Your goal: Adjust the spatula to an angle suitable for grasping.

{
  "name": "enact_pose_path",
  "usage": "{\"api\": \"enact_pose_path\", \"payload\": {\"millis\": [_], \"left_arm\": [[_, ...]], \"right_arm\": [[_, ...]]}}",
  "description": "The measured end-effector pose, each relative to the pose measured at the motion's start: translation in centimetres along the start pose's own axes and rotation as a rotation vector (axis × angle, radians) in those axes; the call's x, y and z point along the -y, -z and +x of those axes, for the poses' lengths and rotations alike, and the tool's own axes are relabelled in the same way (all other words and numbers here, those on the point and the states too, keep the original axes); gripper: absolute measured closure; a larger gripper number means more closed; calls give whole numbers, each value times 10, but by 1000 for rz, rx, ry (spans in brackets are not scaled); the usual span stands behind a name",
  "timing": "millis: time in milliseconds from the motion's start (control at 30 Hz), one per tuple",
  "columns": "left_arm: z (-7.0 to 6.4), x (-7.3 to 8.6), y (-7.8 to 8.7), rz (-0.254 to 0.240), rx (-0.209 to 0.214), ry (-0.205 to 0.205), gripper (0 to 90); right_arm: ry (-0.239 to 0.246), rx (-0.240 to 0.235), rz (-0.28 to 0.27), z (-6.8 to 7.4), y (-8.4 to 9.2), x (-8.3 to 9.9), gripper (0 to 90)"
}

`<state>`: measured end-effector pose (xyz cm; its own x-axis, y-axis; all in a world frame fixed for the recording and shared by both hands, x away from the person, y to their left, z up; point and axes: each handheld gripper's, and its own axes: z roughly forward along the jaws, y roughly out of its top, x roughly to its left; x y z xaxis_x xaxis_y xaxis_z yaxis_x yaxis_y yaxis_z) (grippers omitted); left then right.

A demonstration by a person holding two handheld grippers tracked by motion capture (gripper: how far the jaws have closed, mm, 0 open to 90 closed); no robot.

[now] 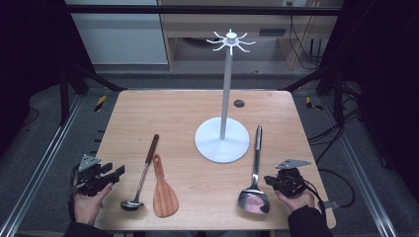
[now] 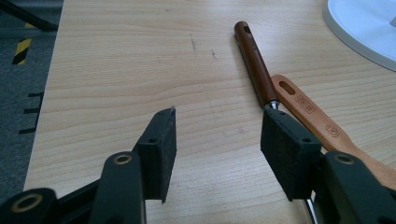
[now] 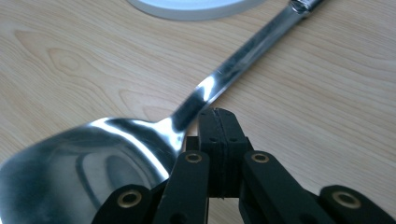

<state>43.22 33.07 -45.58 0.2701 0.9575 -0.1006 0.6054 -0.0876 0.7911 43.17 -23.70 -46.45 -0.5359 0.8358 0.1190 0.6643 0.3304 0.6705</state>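
The stiff, slippery polished steel spatula [image 1: 255,183] beside the clenched, empty right gripper [image 1: 271,179] wants a mid-handle pinch, as does the brown-handled steel ladle [image 1: 142,174] by the released left gripper [image 1: 118,172].

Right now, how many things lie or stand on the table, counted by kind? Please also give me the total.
Ladle: 1
Wooden spatula: 1
Steel serving spoon: 1
White stand with hooks: 1
Total: 4
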Motion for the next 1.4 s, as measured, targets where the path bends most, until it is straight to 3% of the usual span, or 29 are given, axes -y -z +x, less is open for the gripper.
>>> {"api": "enact_pose_path", "payload": {"millis": [133, 167, 367, 600, 833, 1067, 1400], "left_arm": [[-2, -1, -1, 10, 1, -6, 460], [-2, -1, -1, 15, 0, -11, 462], [-1, -1, -2, 26, -17, -15, 461], [0, -1, -3, 34, -26, -19, 455], [0, -1, -5, 42, -32, -24, 450], [1, -1, -7, 51, -30, -21, 442], [2, -1, -6, 55, -26, -14, 434]], "right_arm": [[12, -30, -23, 9, -6, -8, 900], [19, -44, -17, 14, -14, -13, 900], [62, -25, 33, 19, -39, -22, 900], [50, 4, 60, 18, -43, -23, 900], [47, 0, 77, 18, -47, -25, 900], [75, 5, 86, 19, -49, -25, 900], [58, 37, 115, 13, -42, -21, 900]]}}
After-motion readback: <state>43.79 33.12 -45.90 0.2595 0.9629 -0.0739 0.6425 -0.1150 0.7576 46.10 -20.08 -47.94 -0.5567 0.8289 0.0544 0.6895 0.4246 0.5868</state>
